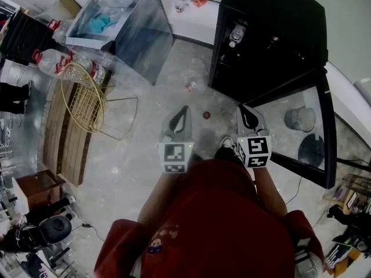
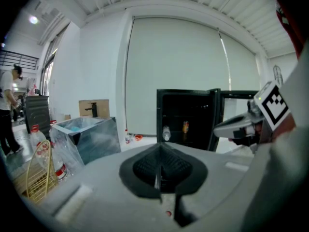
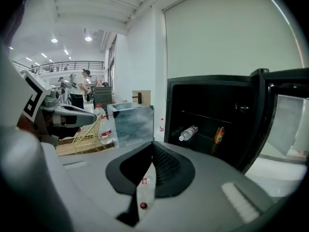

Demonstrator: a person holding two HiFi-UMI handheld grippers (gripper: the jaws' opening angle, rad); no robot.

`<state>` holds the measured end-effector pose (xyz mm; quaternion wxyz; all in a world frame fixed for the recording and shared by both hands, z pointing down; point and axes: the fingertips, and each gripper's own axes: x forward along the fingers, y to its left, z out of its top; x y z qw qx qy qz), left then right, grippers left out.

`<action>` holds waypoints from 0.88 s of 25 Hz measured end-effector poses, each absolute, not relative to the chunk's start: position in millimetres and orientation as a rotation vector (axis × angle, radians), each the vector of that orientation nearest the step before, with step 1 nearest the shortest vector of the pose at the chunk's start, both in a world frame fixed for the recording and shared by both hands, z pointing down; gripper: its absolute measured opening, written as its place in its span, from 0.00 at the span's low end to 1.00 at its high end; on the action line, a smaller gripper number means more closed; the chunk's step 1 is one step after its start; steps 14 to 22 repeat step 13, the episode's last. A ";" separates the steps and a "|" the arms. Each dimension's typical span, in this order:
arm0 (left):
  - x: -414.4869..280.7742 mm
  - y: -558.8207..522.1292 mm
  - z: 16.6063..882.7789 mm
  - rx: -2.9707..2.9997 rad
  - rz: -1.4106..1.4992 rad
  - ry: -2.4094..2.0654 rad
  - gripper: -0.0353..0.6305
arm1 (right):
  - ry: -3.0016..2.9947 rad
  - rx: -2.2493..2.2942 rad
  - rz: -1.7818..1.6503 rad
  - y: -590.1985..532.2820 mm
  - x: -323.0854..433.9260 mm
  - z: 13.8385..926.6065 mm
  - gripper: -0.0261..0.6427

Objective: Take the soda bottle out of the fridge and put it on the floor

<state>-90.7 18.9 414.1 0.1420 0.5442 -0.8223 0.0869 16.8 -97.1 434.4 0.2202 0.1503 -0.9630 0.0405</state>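
Observation:
The black fridge (image 1: 272,33) stands open ahead of me, its glass door (image 1: 307,120) swung out to the right. On a shelf inside lies a clear plastic bottle (image 3: 188,133) with a white cap and red label, also seen as the bottle (image 1: 236,35) and the bottle (image 2: 166,133). An orange can (image 3: 219,135) stands just right of it. My left gripper (image 1: 181,114) and right gripper (image 1: 248,114) hover side by side over the floor, well short of the fridge. Both are shut and hold nothing; the left gripper (image 2: 161,148) and right gripper (image 3: 152,146) show their pads meeting.
A translucent open box (image 1: 124,25) stands to the left of the fridge. A yellow wire basket (image 1: 87,97) and large water bottles (image 1: 52,62) rest on a wooden pallet (image 1: 64,138). A red cap (image 1: 206,115) and a small scrap (image 1: 190,86) lie on the floor.

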 end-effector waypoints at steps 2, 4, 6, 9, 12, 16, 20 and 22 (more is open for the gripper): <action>-90.6 18.6 414.0 1.574 0.255 -2.370 0.05 | -2.668 0.428 0.109 -98.4 17.3 433.2 0.04; -91.0 18.2 413.9 1.573 0.256 -2.369 0.05 | -2.670 0.433 0.111 -99.7 16.9 433.3 0.04; -91.3 17.8 414.2 1.566 0.249 -2.372 0.05 | -2.669 0.434 0.114 -100.7 17.3 434.1 0.04; -90.9 17.0 415.0 1.565 0.255 -2.369 0.05 | -2.672 0.445 0.114 -102.8 19.1 433.1 0.04; -91.7 15.2 414.7 1.571 0.260 -2.372 0.05 | -2.674 0.452 0.113 -105.4 19.0 432.5 0.04; -92.1 14.5 414.3 1.573 0.259 -2.374 0.05 | -2.674 0.453 0.113 -106.3 18.9 432.4 0.04; -92.1 14.5 414.3 1.573 0.259 -2.374 0.05 | -2.674 0.453 0.113 -106.3 18.9 432.4 0.04; -92.1 14.5 414.3 1.573 0.259 -2.374 0.05 | -2.674 0.453 0.113 -106.3 18.9 432.4 0.04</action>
